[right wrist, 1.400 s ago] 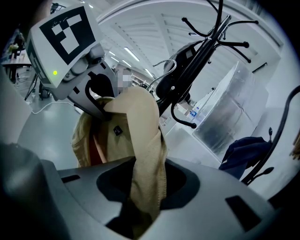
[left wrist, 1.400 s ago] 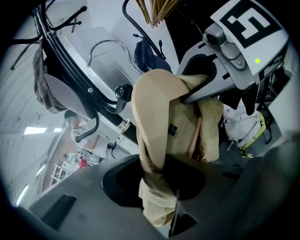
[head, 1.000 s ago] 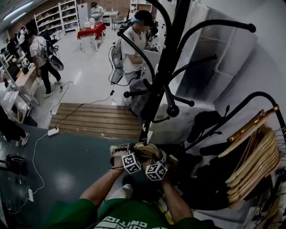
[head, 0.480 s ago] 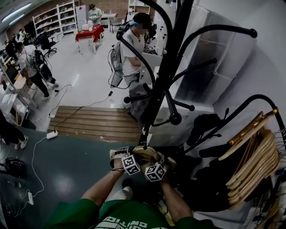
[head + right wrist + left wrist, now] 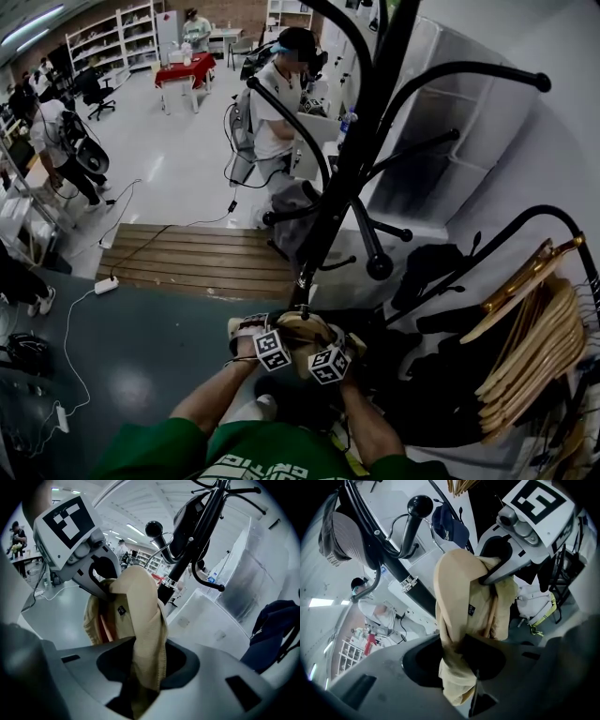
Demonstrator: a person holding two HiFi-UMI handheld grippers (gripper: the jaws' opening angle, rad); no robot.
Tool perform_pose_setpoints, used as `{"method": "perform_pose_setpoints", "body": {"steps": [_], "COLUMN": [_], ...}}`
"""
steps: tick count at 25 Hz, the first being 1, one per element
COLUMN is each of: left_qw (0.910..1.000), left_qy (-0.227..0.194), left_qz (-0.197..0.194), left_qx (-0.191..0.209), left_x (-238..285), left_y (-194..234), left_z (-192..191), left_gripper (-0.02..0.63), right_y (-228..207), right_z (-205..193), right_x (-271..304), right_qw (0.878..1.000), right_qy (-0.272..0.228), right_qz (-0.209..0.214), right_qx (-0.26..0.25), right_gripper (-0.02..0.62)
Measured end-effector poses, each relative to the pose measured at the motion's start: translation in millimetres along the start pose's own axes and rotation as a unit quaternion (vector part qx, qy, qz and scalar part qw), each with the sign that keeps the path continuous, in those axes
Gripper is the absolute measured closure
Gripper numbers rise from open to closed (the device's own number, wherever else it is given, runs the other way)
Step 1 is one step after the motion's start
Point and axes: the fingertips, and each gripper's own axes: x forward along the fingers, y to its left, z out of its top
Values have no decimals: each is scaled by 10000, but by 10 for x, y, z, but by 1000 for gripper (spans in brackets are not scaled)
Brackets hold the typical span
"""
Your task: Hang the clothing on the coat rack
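in the head view, the left gripper (image 5: 269, 337) and the right gripper (image 5: 330, 354) are close together, low in front of the person. between them they carry a soft beige cloth garment (image 5: 302, 326). it is bunched up near the foot of the tall black metal coat rack (image 5: 352, 159). no part of it is on a hook yet. the nearest free arm ends in a round black knob (image 5: 380, 267), which is above and a little to the right of the garment. a row of pale wooden hangers (image 5: 530, 347) is at the far right, well apart.

in the left gripper view, the jaws are closed on a thick fold of the garment (image 5: 457, 602), and the cloth fills the gap between them. the other gripper pinches the same bundle further up. another knobbed arm (image 5: 419, 503) is above, and a dark blue cap (image 5: 447, 524) hangs near it.

in the right gripper view, the jaws are also clamped on the cloth (image 5: 140, 616), which hangs down through them.

to do this step well, i think both grippers should rise together and pull slightly apart. this opens a loop at the collar. the loop should go over the knob before any jaw lets go, otherwise the bundle may slip down.
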Motion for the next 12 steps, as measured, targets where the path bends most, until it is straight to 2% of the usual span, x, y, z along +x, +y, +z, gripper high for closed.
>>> {"method": "perform_pose_setpoints", "body": {"steps": [7, 12], "left_qw": [9999, 9999], "left_qy": [28, -19], "left_qz": [-158, -171], "left_qx": [-9, 15], "left_x": [78, 126], "left_y": [-42, -15], "left_z": [-56, -61], "left_gripper": [483, 483], "right_y": [60, 46], "right_z": [-58, -63], "right_x": [87, 138], "right_qw": [9998, 9998], "right_qy": [76, 113], "right_qz": [192, 184], "right_qx": [57, 59], "right_gripper": [469, 469]}}
